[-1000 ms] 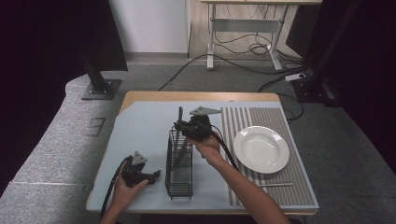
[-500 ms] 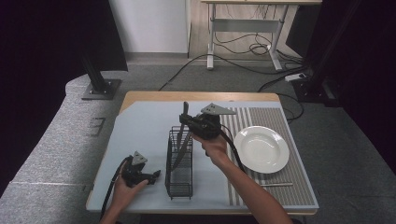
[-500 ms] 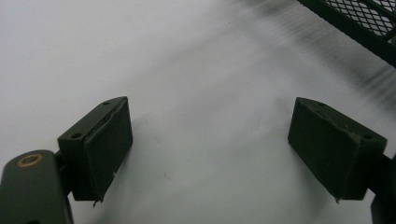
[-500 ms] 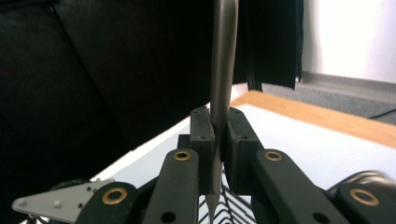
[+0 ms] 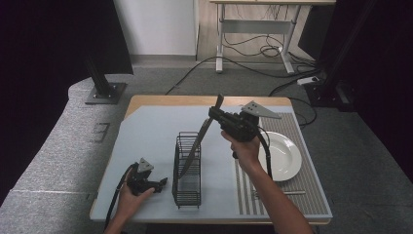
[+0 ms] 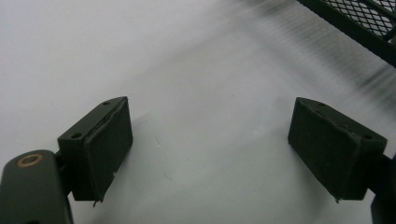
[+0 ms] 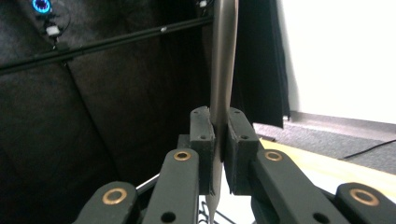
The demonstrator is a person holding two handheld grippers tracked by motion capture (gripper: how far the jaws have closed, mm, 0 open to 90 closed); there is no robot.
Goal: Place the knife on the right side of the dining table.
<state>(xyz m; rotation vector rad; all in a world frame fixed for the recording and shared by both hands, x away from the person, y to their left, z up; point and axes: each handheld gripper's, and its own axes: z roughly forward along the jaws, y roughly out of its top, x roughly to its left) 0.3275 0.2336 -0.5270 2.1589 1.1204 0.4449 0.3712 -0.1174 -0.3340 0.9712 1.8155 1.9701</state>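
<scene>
Above the wire rack (image 5: 187, 168), a knife (image 5: 202, 132) clamped between the right gripper (image 5: 215, 114) fingers; left gripper (image 5: 160, 183) fingers wide apart, empty

Grey carpet floor (image 5: 160, 80), white wall (image 5: 156, 24), desk legs (image 5: 253, 29) with cables (image 5: 253, 48), black curtains (image 5: 44, 58) both sides.

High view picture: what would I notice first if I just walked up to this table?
Probably the long knife, pinched in the right gripper and slanting down into the black wire rack in the middle of the table. Next, the white plate on the striped mat at the right, and the left gripper open near the table's front edge.
</scene>
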